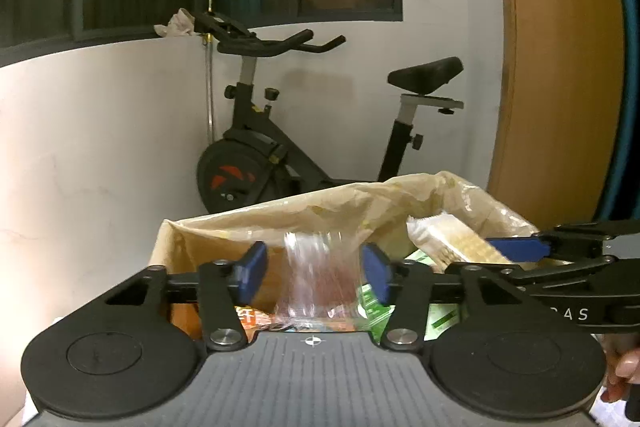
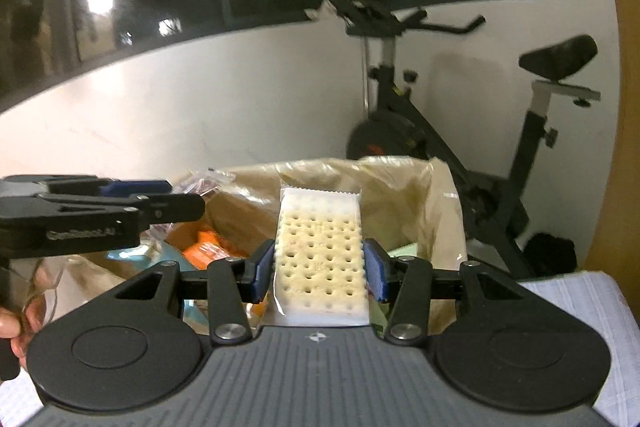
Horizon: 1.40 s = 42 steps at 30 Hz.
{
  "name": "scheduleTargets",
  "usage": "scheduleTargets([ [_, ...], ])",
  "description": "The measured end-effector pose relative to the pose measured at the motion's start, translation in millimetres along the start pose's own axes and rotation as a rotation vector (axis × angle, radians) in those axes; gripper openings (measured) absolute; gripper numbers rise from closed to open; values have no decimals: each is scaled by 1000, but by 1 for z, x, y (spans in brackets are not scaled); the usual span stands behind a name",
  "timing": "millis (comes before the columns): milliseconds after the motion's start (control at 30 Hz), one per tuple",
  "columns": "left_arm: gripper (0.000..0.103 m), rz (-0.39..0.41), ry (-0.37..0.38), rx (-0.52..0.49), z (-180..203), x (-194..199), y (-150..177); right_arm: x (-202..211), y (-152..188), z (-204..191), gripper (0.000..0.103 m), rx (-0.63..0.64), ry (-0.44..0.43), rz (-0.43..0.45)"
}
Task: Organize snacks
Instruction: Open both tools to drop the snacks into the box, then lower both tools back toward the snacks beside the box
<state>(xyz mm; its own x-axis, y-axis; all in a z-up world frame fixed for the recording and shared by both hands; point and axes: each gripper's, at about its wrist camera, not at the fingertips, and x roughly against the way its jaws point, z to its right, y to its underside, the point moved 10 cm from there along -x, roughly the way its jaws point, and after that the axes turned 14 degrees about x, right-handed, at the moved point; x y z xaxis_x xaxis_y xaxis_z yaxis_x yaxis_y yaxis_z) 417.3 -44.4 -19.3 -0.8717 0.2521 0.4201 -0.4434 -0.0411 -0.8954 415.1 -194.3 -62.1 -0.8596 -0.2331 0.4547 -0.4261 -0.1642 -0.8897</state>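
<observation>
Right gripper (image 2: 319,269): angled slightly downward above the open cardboard box (image 2: 448,211), jaws clamped on a wrapped cracker pack (image 2: 320,259).

Left gripper (image 1: 316,273): alongside, same tilt, jaws parted; blurred clear packet (image 1: 316,279) loose between them over the box, pads clear of it.

Exercise bike (image 1: 280,147) beyond the far rim.

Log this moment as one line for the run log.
left gripper: open, clear packet dropping | right gripper: grips cracker pack | both above bag

Both wrist views face the bag (image 1: 400,199) (close) — bike (image 2: 460,131) behind.
</observation>
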Motion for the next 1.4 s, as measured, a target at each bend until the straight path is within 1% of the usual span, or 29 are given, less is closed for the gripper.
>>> scheduleTargets([
  [33,68,6,-6,-4,-2,1,0,-1,1,0,51,9,11,-5],
  [67,69,14,-12,-7,-4,3,1,-1,2,-1,51,21,24,-4],
  [200,70,17,-30,22,-16,8,-3,3,4,-3,63,35,22,5],
  [233,71,22,-28,37,-19,11,-4,6,3,-5,64,34,20,11],
  [333,78,40,-10,69,-25,26,-7,14,0,-7,66,36,11,31],
  [400,78,54,7,77,-26,37,-7,24,-1,-11,70,38,1,50],
  [567,78,69,33,49,-23,67,-2,47,2,-25,70,76,-24,88],
  [700,78,75,46,56,-30,90,11,66,10,-35,70,87,-57,123],
  [933,78,33,5,112,-60,116,46,97,30,-46,70,81,-106,162],
  [1133,77,-33,-28,159,-77,112,84,106,62,-53,70,92,-119,124],
  [1267,77,-85,-38,197,-82,100,110,96,92,-60,70,111,-124,56],
  [1400,76,-125,-42,201,-81,91,132,79,125,-71,70,132,-172,-17],
])
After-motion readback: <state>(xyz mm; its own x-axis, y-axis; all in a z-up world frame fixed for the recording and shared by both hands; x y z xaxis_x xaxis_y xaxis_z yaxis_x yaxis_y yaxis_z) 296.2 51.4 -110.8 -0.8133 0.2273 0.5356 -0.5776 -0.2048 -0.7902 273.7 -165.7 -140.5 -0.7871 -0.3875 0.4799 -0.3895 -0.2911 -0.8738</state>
